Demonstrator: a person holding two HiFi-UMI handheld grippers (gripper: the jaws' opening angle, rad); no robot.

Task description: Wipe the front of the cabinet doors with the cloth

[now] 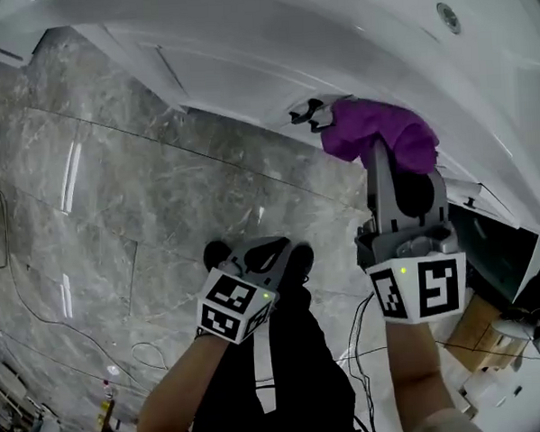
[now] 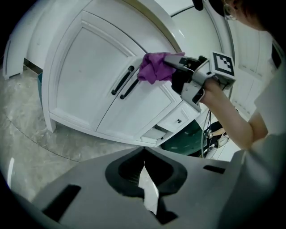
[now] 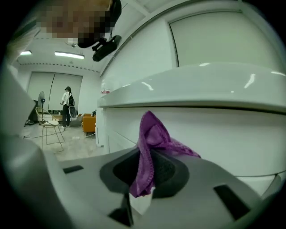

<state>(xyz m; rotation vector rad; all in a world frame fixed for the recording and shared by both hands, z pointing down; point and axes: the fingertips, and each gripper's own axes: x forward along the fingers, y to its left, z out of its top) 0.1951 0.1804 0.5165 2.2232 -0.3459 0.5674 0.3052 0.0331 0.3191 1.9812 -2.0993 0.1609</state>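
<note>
Right gripper [image 1: 376, 160], jaws clamped on a bunched purple cloth [image 1: 380, 131], holds it vs. the white cabinet door [image 2: 85, 76] front near the top, just beside 2 black bar handles [image 2: 123, 80]; left gripper [image 1: 254, 252], jaws together w/ nothing between, sits apart from the cabinet.

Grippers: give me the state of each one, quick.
Left gripper: shut, nothing in it.
Right gripper: shut on the cloth.
</note>
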